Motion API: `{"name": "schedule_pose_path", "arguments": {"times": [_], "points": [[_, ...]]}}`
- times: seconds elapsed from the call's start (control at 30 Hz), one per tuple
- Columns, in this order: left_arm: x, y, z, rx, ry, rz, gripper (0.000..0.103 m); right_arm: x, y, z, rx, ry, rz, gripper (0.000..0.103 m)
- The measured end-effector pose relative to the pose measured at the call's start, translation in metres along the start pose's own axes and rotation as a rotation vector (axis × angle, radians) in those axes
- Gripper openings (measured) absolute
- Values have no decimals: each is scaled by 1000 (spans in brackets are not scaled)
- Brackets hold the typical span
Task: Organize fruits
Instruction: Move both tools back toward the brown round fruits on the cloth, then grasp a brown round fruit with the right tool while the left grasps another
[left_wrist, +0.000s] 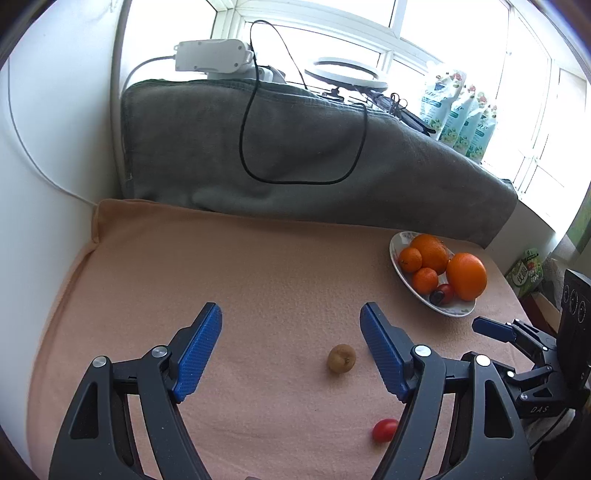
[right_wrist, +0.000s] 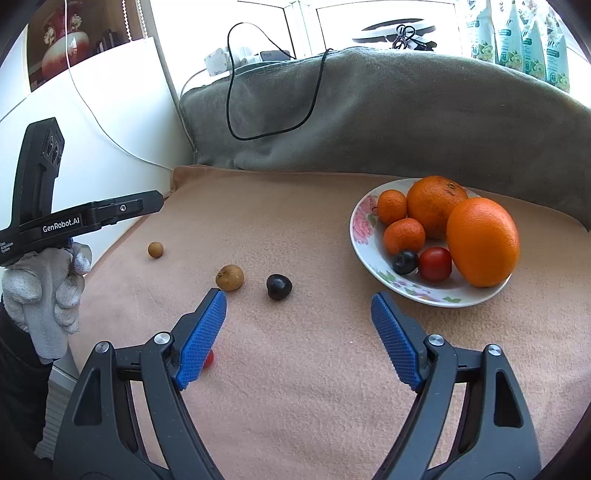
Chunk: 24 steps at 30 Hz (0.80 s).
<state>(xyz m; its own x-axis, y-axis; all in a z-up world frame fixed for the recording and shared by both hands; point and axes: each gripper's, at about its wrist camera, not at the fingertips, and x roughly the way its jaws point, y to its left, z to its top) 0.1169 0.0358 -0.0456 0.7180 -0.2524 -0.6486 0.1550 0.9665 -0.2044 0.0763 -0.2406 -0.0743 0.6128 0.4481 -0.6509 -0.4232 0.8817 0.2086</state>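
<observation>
I hold both grippers — left gripper (left_wrist: 290, 325) and right gripper (right_wrist: 299, 314) — spread and empty over loose fruit (right_wrist: 229, 277), since the plate (right_wrist: 360, 229) by the tabletop's far right edge collects everything.

**A lived-in home by a sunny window**

The setting was a home. A peach fleece blanket (right_wrist: 314, 369) covered the table, and a grey blanket (left_wrist: 295, 166) was draped over something bulky behind it. A flower-patterned plate (right_wrist: 364, 225) held oranges (right_wrist: 480, 240) and smaller fruit. Along the bright window (left_wrist: 443, 33) stood refill pouches (left_wrist: 458, 114) with floral print, a ring light (left_wrist: 347, 72), and a white power strip (left_wrist: 212, 55) with a black cable (left_wrist: 243, 122) trailing down. A red decorative vase (right_wrist: 61, 40) sat on a shelf at the side.
</observation>
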Motion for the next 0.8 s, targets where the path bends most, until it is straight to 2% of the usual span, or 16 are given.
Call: {"name": "schedule_pose_path", "arguments": {"times": [0.37,0.47,0.6,0.63,0.67,0.73,0.8], "points": [[-9,52,-34,-93,29,82,77,17,23,7,-51,25,68,82],[-6,59,-39,-105,39,88,77,25,31,10,-69,41,95,74],[-2,68,-42,-125,47,85,71,35,42,14,-99,61,118,74],[-1,70,-43,-129,50,85,69,39,46,15,-111,65,122,72],[1,71,-44,-134,54,83,69,41,49,15,-123,71,126,63],[5,75,-45,-142,60,82,69,49,55,18,-143,96,134,55],[7,77,-47,-149,63,85,68,57,60,20,-155,108,138,55]]}}
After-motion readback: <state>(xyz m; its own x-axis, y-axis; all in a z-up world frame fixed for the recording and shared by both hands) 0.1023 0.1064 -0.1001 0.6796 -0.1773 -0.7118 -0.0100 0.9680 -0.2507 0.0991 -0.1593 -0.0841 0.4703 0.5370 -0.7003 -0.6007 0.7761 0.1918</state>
